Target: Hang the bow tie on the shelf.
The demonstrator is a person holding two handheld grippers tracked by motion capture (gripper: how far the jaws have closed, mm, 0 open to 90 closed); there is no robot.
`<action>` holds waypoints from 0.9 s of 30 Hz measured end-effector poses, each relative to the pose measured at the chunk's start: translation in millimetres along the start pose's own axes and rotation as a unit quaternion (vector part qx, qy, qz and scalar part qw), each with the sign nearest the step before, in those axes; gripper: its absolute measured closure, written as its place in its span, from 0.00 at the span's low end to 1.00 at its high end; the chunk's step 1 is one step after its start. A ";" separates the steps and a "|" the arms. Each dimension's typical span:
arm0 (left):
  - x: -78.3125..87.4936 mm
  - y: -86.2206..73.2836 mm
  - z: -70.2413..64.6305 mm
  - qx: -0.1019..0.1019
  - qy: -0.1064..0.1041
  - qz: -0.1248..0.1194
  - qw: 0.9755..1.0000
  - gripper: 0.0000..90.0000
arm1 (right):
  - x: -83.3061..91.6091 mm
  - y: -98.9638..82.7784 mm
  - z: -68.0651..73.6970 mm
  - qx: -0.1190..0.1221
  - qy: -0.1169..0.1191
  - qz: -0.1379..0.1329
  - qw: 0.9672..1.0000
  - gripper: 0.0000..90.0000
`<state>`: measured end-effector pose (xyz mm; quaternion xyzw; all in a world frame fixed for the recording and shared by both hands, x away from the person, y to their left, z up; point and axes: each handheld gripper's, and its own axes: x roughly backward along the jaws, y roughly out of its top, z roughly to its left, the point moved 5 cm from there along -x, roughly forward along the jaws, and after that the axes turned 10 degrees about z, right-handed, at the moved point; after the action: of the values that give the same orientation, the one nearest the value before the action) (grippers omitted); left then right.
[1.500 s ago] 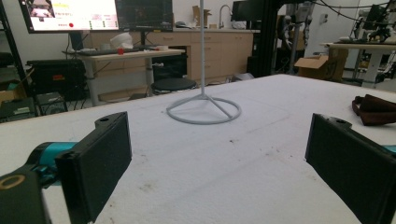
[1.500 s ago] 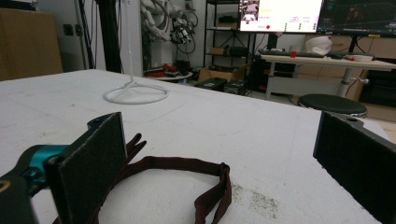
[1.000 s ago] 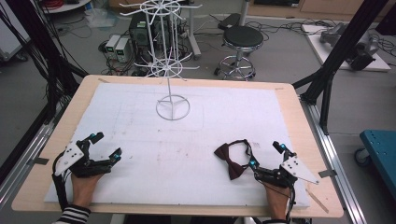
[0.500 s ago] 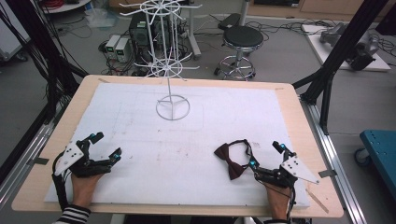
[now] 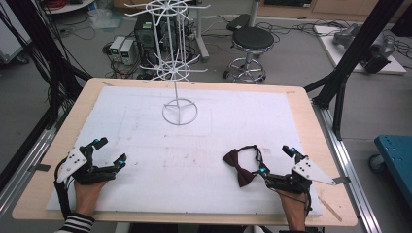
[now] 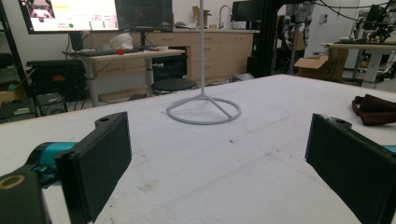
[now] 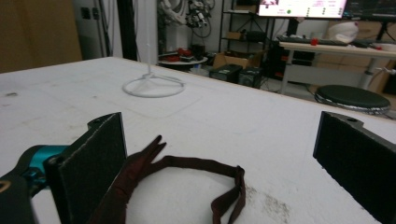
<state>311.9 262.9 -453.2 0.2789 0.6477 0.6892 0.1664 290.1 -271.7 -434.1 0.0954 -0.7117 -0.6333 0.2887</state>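
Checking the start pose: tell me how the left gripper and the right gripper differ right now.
The right gripper has the dark red bow tie against one pad, its strap lying between the jaws; the left gripper has bare white mat between its jaws. The bow tie lies well off to the left gripper's side. Both are open, low over the table.

1. A light wooden table (image 5: 301,99) carries everything, its top mostly covered by a white foam sheet (image 5: 145,145) with faint smudges.
2. A white wire display stand (image 5: 179,112) sits on its ring base toward the far middle.
3. A dark maroon bow tie (image 5: 241,167) lies flat on the sheet near the right front, its strap looped behind it.
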 end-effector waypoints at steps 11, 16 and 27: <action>0.1 0.1 0.0 0.000 0.002 -0.002 1.000 0.08 | -4.4 19.8 14.6 0.028 0.066 0.095 0.993 0.02; 0.1 0.1 0.1 0.000 0.002 -0.002 1.000 0.08 | -7.0 23.0 20.2 0.053 0.079 0.130 0.987 0.02; 0.1 0.1 -0.3 0.000 0.002 -0.003 1.000 0.08 | -16.7 20.0 39.4 0.100 0.131 0.217 0.962 0.06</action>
<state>311.7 262.8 -453.1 0.2755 0.6492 0.6889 0.1672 287.4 -226.4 -421.1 0.0488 -0.7313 -0.4628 0.4987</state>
